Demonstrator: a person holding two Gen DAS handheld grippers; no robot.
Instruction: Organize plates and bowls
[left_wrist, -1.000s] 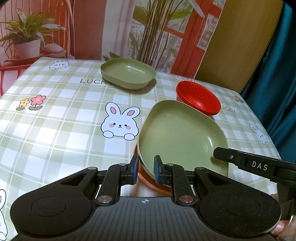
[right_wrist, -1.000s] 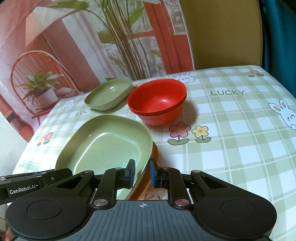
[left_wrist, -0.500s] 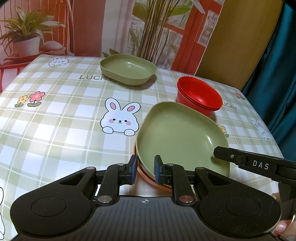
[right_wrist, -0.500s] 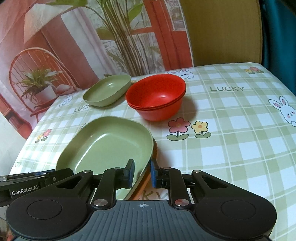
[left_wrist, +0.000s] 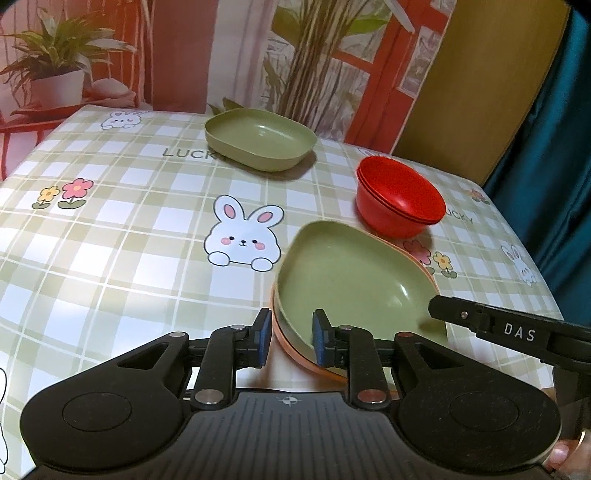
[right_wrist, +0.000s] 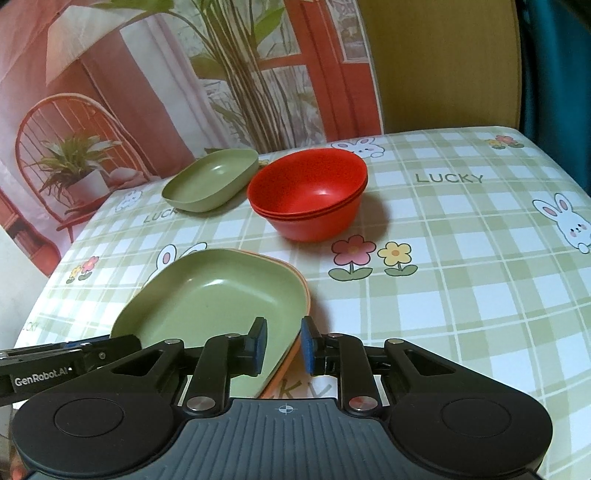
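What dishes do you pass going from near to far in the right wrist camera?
Green plate on an orange plate → stack of red bowls → far green dish.

a: your orange plate (left_wrist: 295, 354) shows only as a thin rim; the green plate (left_wrist: 347, 280) nested in it covers the rest.

b: and the near edges?

a: hidden behind your left gripper (left_wrist: 289, 338) and right gripper (right_wrist: 283, 346). how many red bowls (right_wrist: 310, 192) are stacked, you can't tell.
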